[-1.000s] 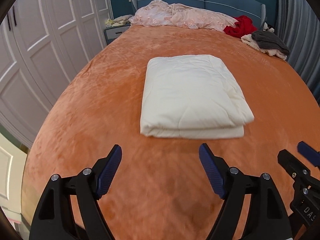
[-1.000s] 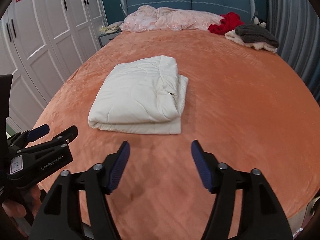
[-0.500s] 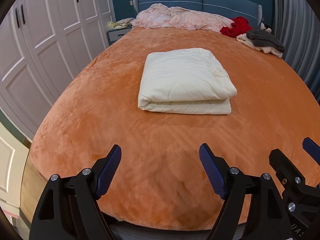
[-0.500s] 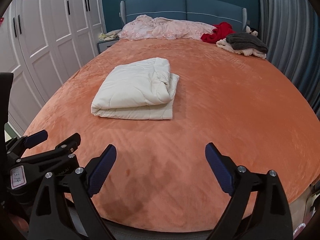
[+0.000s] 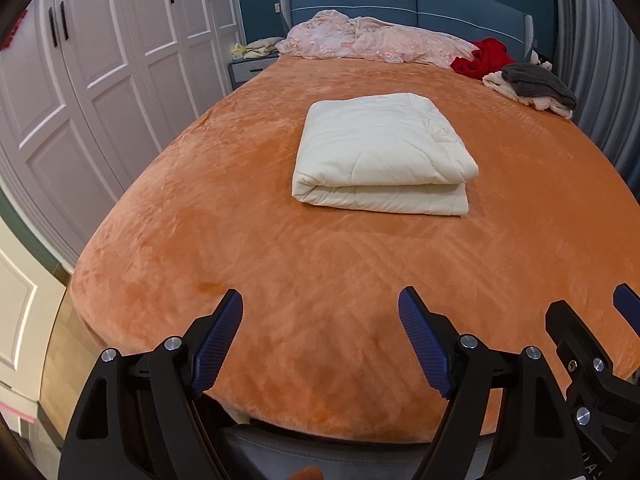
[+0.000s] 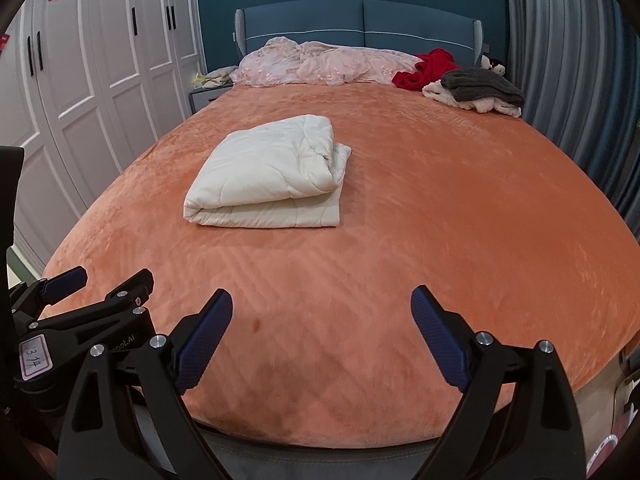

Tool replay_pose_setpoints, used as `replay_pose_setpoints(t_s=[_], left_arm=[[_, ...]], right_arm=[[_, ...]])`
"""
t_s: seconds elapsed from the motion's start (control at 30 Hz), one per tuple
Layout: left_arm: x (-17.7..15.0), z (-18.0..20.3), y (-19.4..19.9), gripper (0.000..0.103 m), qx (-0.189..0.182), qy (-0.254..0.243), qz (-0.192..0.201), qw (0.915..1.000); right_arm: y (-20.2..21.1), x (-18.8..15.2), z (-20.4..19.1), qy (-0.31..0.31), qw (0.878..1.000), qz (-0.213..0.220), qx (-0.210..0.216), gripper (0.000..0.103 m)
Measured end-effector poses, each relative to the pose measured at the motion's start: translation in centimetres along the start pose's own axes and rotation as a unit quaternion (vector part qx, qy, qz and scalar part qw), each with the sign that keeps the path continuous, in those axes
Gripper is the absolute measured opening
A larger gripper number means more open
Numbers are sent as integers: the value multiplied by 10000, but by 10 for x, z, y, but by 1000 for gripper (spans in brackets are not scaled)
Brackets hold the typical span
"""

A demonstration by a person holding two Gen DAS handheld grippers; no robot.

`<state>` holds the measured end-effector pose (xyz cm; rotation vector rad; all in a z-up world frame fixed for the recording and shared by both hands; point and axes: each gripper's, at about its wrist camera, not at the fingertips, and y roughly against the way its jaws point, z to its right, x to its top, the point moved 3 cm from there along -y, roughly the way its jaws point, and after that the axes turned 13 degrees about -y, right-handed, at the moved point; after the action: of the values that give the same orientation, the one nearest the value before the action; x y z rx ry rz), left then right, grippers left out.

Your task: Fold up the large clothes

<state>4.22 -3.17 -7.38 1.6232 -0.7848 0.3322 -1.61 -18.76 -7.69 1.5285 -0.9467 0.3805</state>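
A cream quilted garment (image 5: 380,152) lies folded into a thick rectangle in the middle of the orange bed (image 5: 280,272). It also shows in the right wrist view (image 6: 272,176), left of centre. My left gripper (image 5: 320,320) is open and empty, held at the foot edge of the bed, well short of the folded garment. My right gripper (image 6: 322,316) is open and empty too, just to the right of the left one. The left gripper's side shows in the right wrist view (image 6: 80,292).
A pink quilt (image 5: 372,40), a red garment (image 5: 484,58) and a grey and cream pile (image 5: 532,86) lie at the head of the bed. White wardrobe doors (image 5: 100,80) stand on the left, grey curtains (image 6: 572,80) on the right. A nightstand (image 5: 248,66) is by the headboard.
Both grippers have drawn back from the folded garment to the foot edge of the bed. The right gripper's jaws stand wider apart than a second ago. The garment has not moved.
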Motion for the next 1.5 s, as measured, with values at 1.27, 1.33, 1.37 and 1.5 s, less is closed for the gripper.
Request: replay_pose_setpoints(t_s=[1.27, 1.33, 1.37, 1.5], left_arm=[[-23, -14, -9, 87, 213, 327, 45, 9992], [-24, -15, -9, 87, 213, 354, 42, 9991], [-24, -15, -8, 87, 225, 359, 45, 9991], [-24, -16, -9, 87, 254, 349, 60, 9991]], right_arm=[[-6, -11, 1, 64, 10000, -3, 53, 96], [-7, -11, -1, 107, 9999, 2, 41, 96], [-7, -12, -1, 122, 9999, 5, 34, 96], [-8, -13, -2, 105, 9999, -1, 43, 96]])
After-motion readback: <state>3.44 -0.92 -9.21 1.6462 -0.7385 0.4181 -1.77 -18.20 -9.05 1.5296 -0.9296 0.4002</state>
